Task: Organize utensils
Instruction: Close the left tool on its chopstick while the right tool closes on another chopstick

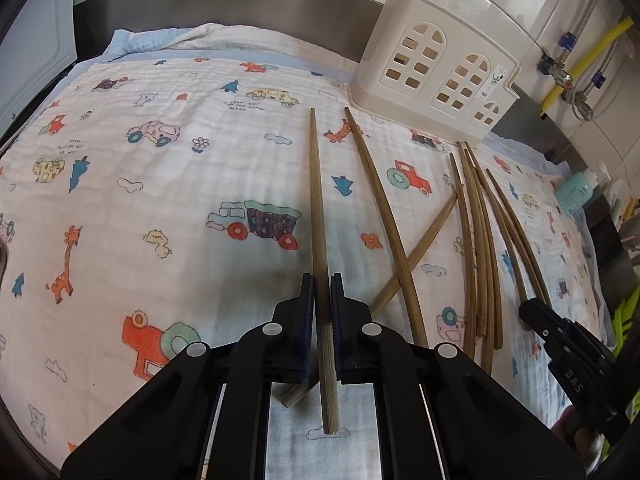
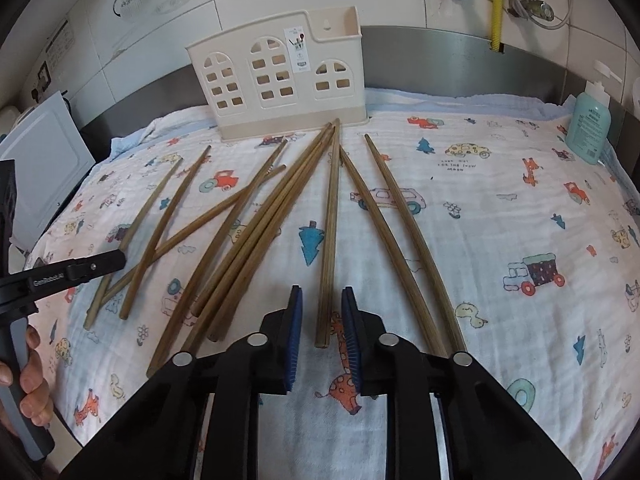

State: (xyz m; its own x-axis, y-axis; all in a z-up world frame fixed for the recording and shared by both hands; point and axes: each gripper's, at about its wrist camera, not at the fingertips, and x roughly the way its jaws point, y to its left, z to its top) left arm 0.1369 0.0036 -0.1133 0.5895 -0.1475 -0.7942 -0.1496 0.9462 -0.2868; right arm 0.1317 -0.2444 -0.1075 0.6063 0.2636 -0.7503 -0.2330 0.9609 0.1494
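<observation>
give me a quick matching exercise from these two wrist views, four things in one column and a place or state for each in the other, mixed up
Things:
1. left gripper
2. right gripper
3. utensil holder
4. blue-green bottle

Places or states:
A. stands at the cloth's far right corner
B. jaws apart, a chopstick between them, pads not yet pressing
C. cream, window cutouts, upright at the back of the cloth
D. closed on a single chopstick

Pairs: 1-D, 2-B, 3-C, 4-A

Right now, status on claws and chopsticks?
Left claw shut on one chopstick. Right claw open around another chopstick. Holder empty-looking, path unobstructed.
</observation>
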